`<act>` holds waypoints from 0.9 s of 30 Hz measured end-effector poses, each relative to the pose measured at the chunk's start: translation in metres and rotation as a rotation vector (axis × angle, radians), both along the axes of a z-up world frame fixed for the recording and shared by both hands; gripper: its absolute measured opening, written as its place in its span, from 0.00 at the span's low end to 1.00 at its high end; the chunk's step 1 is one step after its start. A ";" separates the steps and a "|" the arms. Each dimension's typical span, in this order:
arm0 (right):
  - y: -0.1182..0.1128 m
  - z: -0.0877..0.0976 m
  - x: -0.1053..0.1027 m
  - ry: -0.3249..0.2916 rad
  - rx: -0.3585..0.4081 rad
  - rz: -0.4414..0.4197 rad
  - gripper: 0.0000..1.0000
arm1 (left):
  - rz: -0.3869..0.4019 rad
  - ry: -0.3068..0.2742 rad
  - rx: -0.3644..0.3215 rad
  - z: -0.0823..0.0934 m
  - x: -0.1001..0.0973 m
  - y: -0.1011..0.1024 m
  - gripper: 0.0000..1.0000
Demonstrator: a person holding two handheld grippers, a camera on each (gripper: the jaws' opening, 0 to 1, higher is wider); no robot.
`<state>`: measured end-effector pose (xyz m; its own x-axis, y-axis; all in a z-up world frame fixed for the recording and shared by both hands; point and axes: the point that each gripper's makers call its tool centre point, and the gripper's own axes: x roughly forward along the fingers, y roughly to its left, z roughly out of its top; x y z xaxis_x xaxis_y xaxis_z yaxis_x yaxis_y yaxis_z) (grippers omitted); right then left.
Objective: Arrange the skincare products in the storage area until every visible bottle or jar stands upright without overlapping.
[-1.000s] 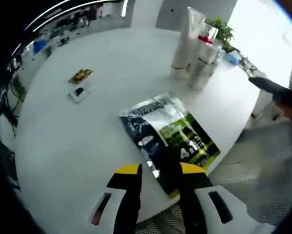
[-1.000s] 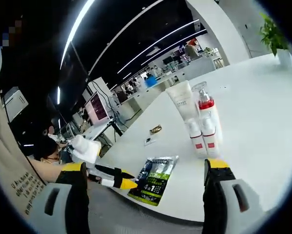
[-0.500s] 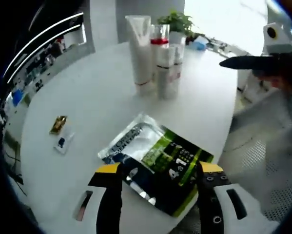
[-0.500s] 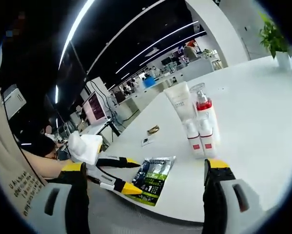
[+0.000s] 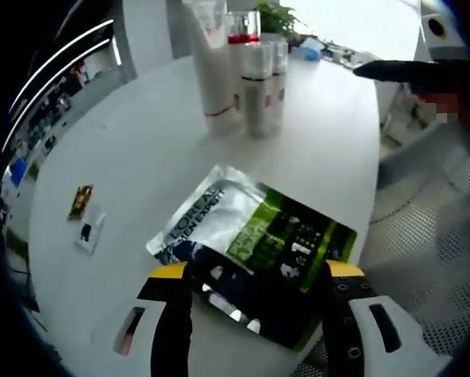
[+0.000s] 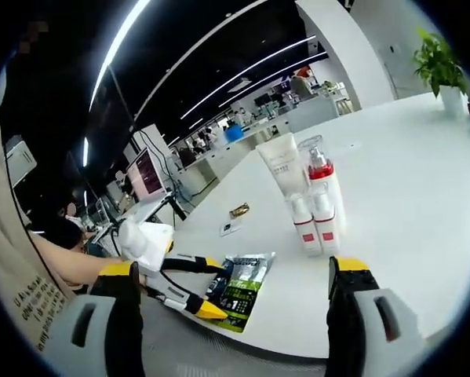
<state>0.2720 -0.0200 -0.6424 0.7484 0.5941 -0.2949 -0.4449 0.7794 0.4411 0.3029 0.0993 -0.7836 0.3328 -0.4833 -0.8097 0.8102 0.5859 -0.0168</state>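
A silver, black and green foil pouch lies flat near the white table's edge. My left gripper is open wide, one jaw on either side of the pouch's near end. At the far side stand a white tube, a pump bottle with a red band and two small bottles, all upright and close together. In the right gripper view my right gripper is open and holds nothing, off the table's edge. There the pouch sits beside the left gripper, with the bottles beyond.
Two small sachets lie on the table to the left. A potted plant stands at the far edge. A perforated chair seat is beside the table. A person's sleeve is at the left. Desks and screens are behind.
My left gripper went from nearly closed on the pouch to wide open, and the pouch now lies flat on the table. The right gripper has stayed open and hardly moved.
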 end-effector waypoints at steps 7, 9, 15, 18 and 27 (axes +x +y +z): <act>-0.004 -0.005 0.002 -0.007 -0.077 -0.029 1.00 | -0.005 -0.009 -0.018 0.000 0.016 -0.006 0.67; -0.007 -0.006 0.003 -0.008 -0.087 -0.042 1.00 | -0.005 -0.011 -0.022 0.000 0.023 -0.008 0.67; -0.014 -0.006 0.006 0.001 -0.080 -0.085 1.00 | -0.004 -0.021 -0.033 0.001 0.042 -0.014 0.67; -0.019 -0.006 0.009 0.013 -0.073 -0.114 1.00 | -0.011 -0.025 -0.038 0.001 0.050 -0.018 0.67; -0.034 -0.006 0.015 0.023 -0.086 -0.149 1.00 | -0.023 -0.031 -0.046 0.001 0.072 -0.026 0.67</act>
<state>0.2866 -0.0535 -0.6489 0.8188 0.4488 -0.3579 -0.3122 0.8714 0.3785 0.3752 0.0729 -0.7824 0.3460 -0.5273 -0.7760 0.8240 0.5663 -0.0174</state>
